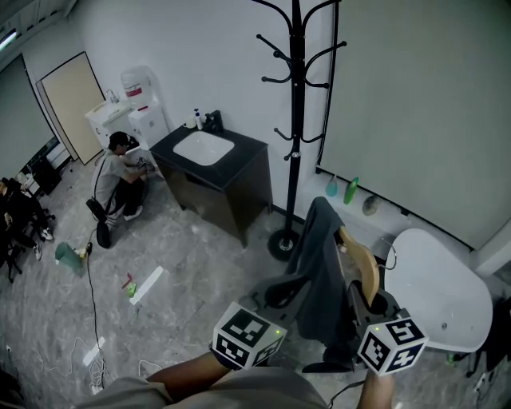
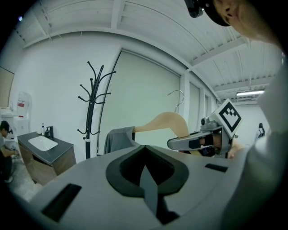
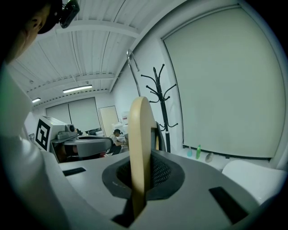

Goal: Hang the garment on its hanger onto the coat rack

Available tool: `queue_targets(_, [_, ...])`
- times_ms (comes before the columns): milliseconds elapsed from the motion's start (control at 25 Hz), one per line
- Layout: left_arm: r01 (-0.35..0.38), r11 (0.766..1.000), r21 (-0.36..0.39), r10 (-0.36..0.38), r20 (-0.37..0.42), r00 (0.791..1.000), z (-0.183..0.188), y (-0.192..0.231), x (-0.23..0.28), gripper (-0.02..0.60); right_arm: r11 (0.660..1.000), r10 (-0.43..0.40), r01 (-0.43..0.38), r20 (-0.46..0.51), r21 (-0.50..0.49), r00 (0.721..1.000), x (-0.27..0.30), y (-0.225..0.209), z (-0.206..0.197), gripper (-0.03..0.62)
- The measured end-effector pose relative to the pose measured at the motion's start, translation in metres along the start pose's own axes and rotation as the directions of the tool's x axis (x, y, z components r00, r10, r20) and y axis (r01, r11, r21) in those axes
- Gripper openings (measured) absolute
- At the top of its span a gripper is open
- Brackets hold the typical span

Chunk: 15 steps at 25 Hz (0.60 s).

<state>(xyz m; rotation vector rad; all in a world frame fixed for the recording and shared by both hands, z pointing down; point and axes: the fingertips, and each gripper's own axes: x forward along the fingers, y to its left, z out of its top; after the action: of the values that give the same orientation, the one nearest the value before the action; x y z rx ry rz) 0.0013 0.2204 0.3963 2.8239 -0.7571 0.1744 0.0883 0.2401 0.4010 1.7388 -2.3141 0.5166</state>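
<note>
Right fingers (image 3: 160,173) are clamping the hanger (image 3: 140,148), left fingers (image 2: 149,185) are idling closed and empty, the rack (image 1: 296,120) standing ahead beyond both.

The left gripper (image 2: 148,179) and right gripper (image 3: 137,188) are smooth grey shells, each with a black diamond-shaped recess around the jaws. The left cube (image 1: 247,337) and right cube (image 1: 391,345) are white with black square markers and a small green light. The person wears a greyish-tan top (image 1: 239,393) and a black head camera (image 2: 198,6).

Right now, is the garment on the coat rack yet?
No: right gripper clamps the wooden hanger, garment draped, short of the coat rack.
</note>
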Motion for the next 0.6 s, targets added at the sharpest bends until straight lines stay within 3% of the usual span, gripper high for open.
queue_targets(600, [0.076,0.996,0.048,-0.076,0.004,0.997,0.054,0.16,0.115,0.006,0.99,-0.133,0.132,0.032,0.042,0.991,0.151,-0.082,0.082,0.015])
